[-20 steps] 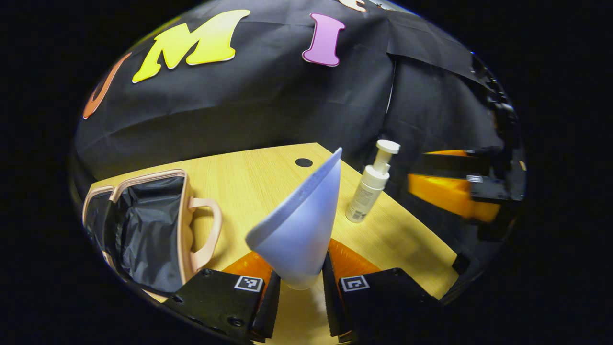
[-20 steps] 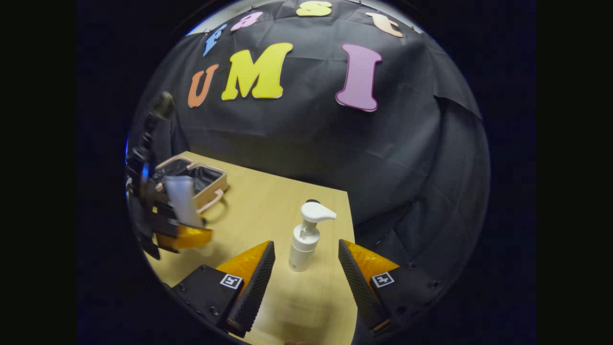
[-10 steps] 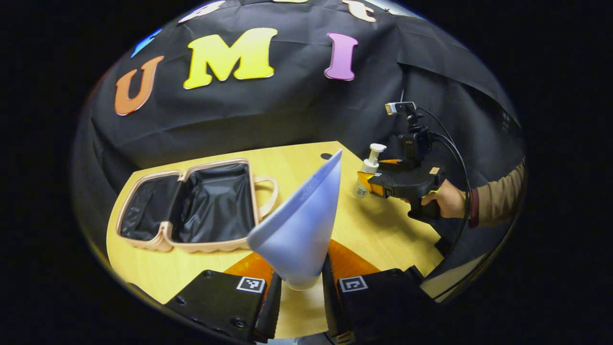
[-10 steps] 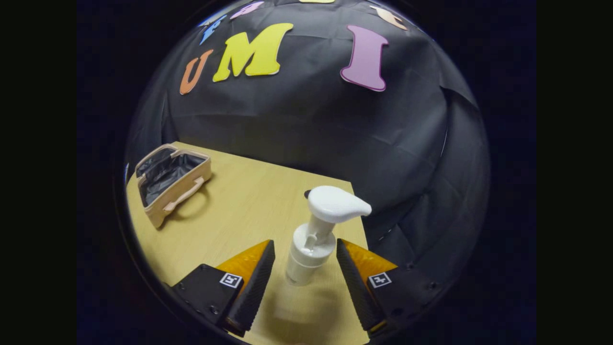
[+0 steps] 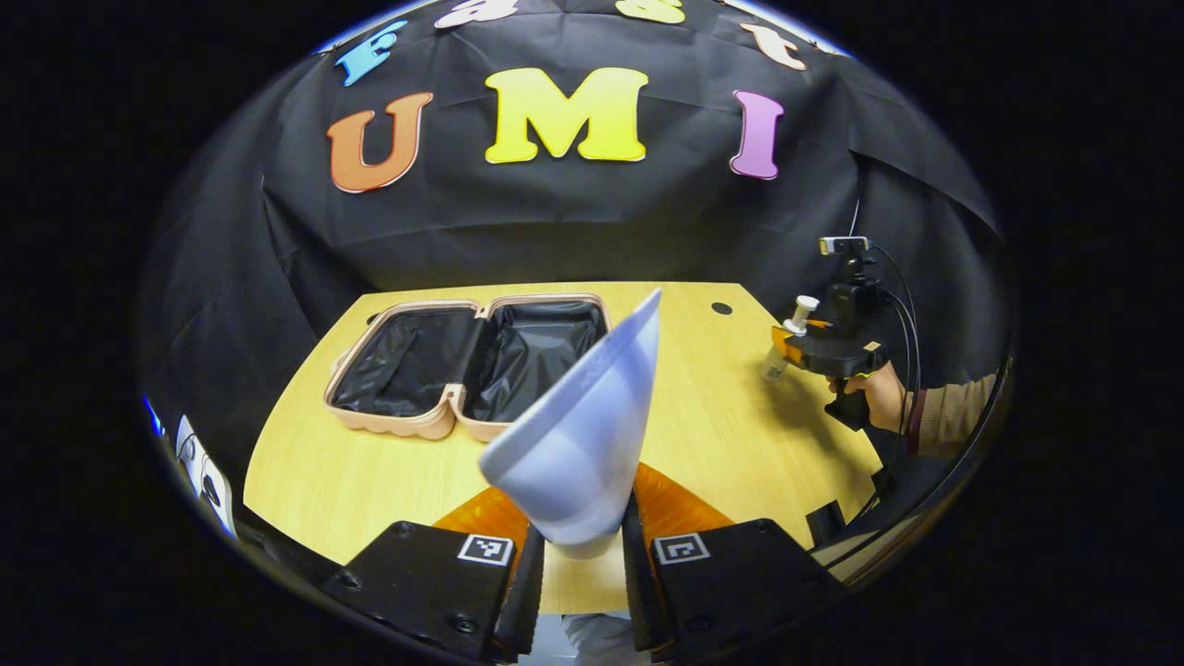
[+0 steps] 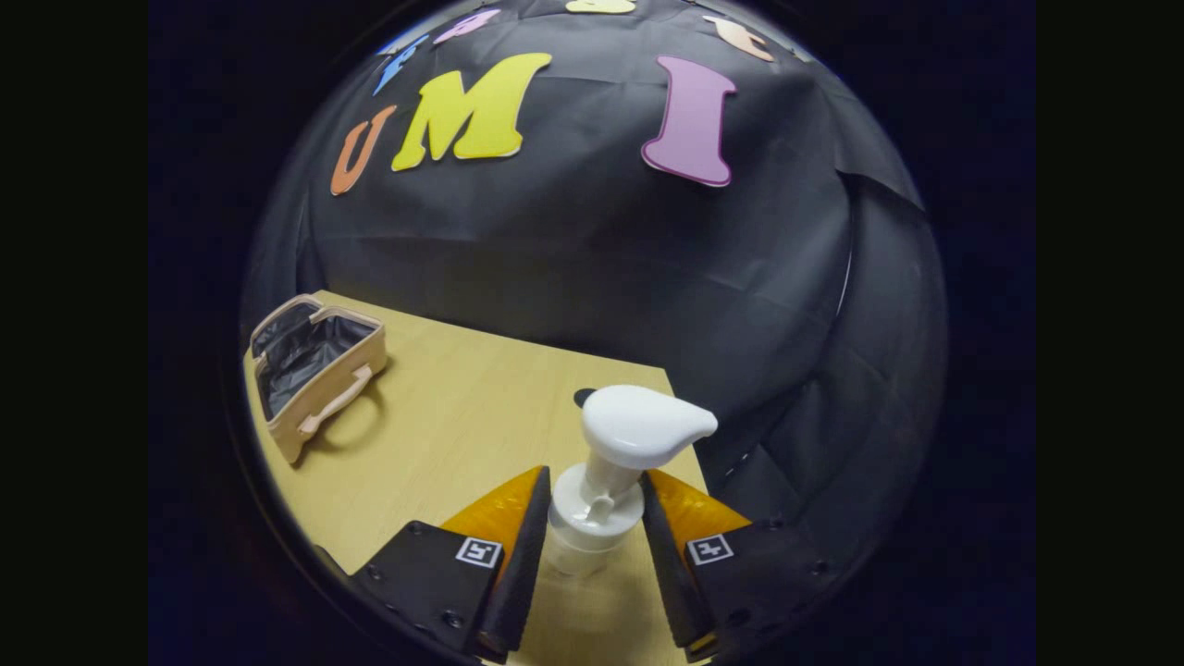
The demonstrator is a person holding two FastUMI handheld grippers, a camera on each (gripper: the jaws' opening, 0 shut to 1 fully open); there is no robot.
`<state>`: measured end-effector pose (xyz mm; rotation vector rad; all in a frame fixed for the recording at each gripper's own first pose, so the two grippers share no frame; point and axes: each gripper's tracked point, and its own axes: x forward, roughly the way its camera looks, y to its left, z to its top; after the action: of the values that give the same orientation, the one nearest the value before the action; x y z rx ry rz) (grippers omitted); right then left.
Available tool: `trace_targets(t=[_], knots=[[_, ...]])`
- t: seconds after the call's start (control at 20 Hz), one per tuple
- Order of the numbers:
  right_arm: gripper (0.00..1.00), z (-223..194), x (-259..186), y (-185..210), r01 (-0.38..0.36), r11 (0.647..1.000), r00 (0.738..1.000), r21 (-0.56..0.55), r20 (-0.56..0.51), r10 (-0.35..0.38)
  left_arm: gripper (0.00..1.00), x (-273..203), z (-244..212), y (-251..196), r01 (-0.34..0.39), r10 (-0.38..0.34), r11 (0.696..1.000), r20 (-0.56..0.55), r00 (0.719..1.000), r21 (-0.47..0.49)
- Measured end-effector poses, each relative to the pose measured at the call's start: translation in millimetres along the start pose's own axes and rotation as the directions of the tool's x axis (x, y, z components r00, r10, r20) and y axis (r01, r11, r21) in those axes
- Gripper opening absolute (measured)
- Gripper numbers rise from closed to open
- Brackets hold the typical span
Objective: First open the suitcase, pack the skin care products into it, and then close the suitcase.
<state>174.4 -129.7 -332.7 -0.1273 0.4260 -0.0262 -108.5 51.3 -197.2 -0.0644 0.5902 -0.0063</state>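
Left gripper (image 5: 578, 564) clamps pale tube (image 5: 583, 435), long axis pointing 12 o'clock; open suitcase (image 5: 462, 365) lies at 11 o'clock, nearer this hand. Right gripper (image 6: 592, 555) pinches pump bottle (image 6: 601, 481), upright.

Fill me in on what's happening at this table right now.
A person is packing skin care products into a suitcase, which lies open and empty on the wooden table. The left gripper is shut on a pale blue tube, held above the table near the case. The right gripper has both fingers against a white pump bottle near the table's far corner. Nothing is packed yet.
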Motion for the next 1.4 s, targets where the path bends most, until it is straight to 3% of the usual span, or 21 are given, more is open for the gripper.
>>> trace_targets(t=[0.35,0.5,0.65,0.85,0.95,1.3,1.4], knots=[[0.46,13,-55,1,0.018,0.997,1.000,0.081,-0.017,-0.017,0.41,32,32,79,-0.057,0.058,0.998,0.046,0.997,-0.021],[0.47,20,-91,9,0.011,0.997,1.000,0.070,-0.018,-0.010,0.41,69,50,91,-0.022,0.024,0.999,0.051,0.998,-0.036],[0.47,29,-126,22,-0.009,0.997,1.000,0.082,-0.020,0.011,0.41,122,64,92,0.029,-0.029,0.999,0.037,0.999,0.014],[0.48,49,-168,29,0.027,0.999,0.999,0.042,0.030,-0.028,0.41,197,46,82,0.096,-0.095,0.995,-0.056,0.994,0.010],[0.34,43,-181,46,0.013,0.998,1.000,0.058,-0.025,-0.011,0.41,224,31,81,0.105,-0.102,0.994,-0.107,0.989,0.024],[0.28,51,-168,122,-0.074,0.996,0.997,0.056,0.006,0.074,0.41,264,-5,94,0.073,-0.060,0.996,-0.256,0.965,0.041],[0.28,57,-173,139,-0.108,0.993,0.994,0.055,0.006,0.107,0.42,274,4,92,0.072,-0.053,0.995,-0.248,0.967,0.066]])
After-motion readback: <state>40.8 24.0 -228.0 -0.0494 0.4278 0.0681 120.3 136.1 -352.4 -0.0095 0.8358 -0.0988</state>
